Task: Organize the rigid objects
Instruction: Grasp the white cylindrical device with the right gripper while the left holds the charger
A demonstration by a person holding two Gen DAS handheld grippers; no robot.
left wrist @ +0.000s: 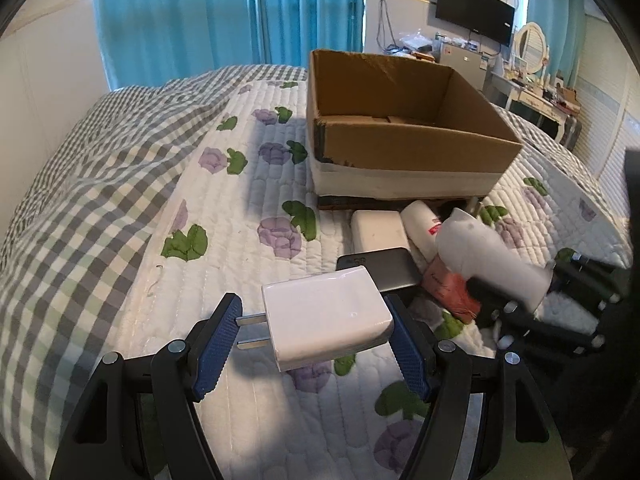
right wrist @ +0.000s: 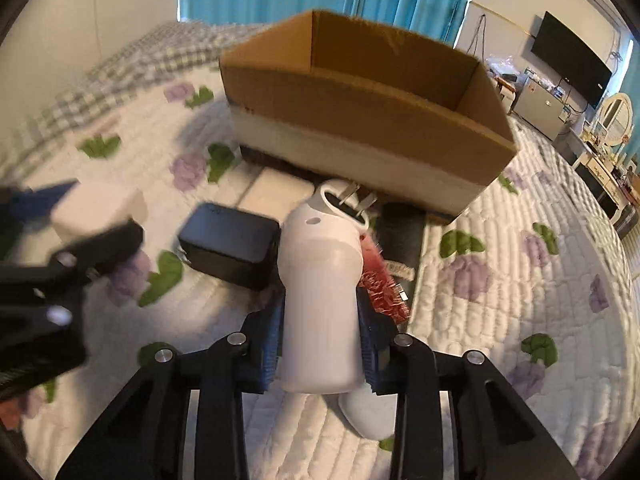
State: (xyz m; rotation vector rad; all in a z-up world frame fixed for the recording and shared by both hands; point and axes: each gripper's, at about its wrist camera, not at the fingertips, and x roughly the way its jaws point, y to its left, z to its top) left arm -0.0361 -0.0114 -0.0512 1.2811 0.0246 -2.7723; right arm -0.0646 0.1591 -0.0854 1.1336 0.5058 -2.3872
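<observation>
My left gripper [left wrist: 316,344] is shut on a white charger plug [left wrist: 326,318], prongs pointing left, held above the quilt. My right gripper [right wrist: 320,344] is shut on a white round-bodied adapter [right wrist: 320,300] with metal prongs at its far end; it also shows in the left wrist view [left wrist: 488,256]. An open brown cardboard box [left wrist: 404,148] stands ahead on the bed, seen too in the right wrist view [right wrist: 360,108]. The left gripper [right wrist: 44,248] and its charger [right wrist: 100,208] appear blurred at the left of the right wrist view.
In front of the box lie a white block [left wrist: 378,230], a white bottle [left wrist: 420,224], a black power bank [left wrist: 384,270] [right wrist: 230,242] and a pink-red packet [left wrist: 450,286] [right wrist: 380,284]. A checked blanket [left wrist: 80,200] covers the bed's left side. Furniture stands far right.
</observation>
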